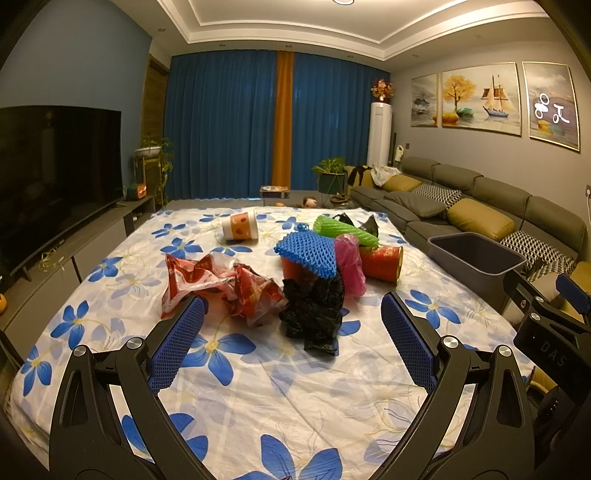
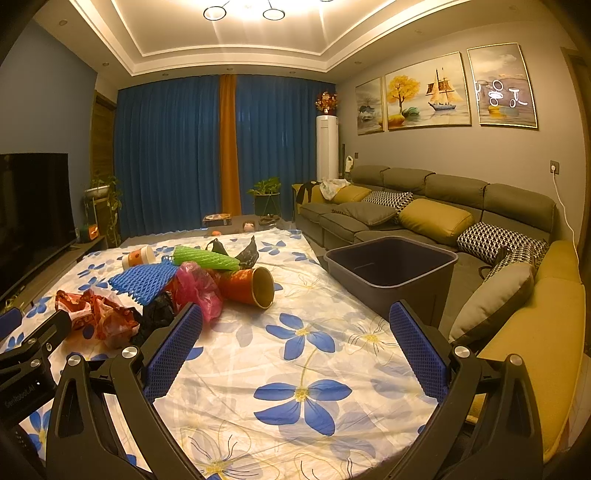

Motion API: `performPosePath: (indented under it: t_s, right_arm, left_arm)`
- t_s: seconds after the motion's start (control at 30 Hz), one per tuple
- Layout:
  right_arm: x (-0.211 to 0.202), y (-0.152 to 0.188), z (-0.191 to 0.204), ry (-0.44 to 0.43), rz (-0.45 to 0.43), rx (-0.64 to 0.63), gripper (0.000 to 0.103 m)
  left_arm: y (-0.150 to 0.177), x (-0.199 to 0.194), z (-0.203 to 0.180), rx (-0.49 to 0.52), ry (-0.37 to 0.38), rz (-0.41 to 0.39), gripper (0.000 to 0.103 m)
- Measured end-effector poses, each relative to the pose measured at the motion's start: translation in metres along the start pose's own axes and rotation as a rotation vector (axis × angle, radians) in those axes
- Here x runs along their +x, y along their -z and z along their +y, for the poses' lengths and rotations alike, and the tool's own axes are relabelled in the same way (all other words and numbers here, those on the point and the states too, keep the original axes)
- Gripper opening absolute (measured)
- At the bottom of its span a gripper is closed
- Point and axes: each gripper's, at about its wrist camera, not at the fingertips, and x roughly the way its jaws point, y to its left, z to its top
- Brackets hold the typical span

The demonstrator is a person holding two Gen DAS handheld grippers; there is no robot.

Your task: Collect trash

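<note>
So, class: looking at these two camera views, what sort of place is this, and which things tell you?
Most likely a home living room. A long sofa with cushions runs along one wall, a large television stands opposite, and framed pictures hang above the sofa.

Blue curtains (image 2: 177,155) covering far wall, grey sofa (image 2: 424,206) sitting right under paintings (image 2: 424,96), TV (image 1: 55,177) standing left, ceiling lights (image 2: 243,13) glowing.

Home living room, evening light. Ahead of me: long grey sectional sofa (image 2: 424,206) with mustard and houndstooth cushions, large black flat television (image 1: 55,177) on low cabinet, floor-length blue curtains (image 1: 221,125), framed sailboat paintings (image 2: 424,96), potted green plant (image 2: 266,190).
</note>
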Motion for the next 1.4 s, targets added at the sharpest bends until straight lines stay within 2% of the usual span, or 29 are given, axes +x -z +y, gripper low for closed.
performPosePath:
  t_s: [0.8,1.1,1.4]
  right_arm:
    - [-0.001,-0.001,-0.004,0.01,-0.008,0.006,0.098]
    - [0.0,-0.001,-0.003,0.001,-0.007,0.003,0.098]
    - [0.012,0.003,0.004,-0.03,0.007,-0.003,0.098]
  left_arm:
    - [-0.003,-0.002,-0.001,0.012,-0.003,-0.014,0.095]
    - [-0.002,-0.003,0.002,0.015,-0.024,-0.053,0.095]
    - [0.002,0.004,0.013,0.009,-0.029,-0.023,0.095]
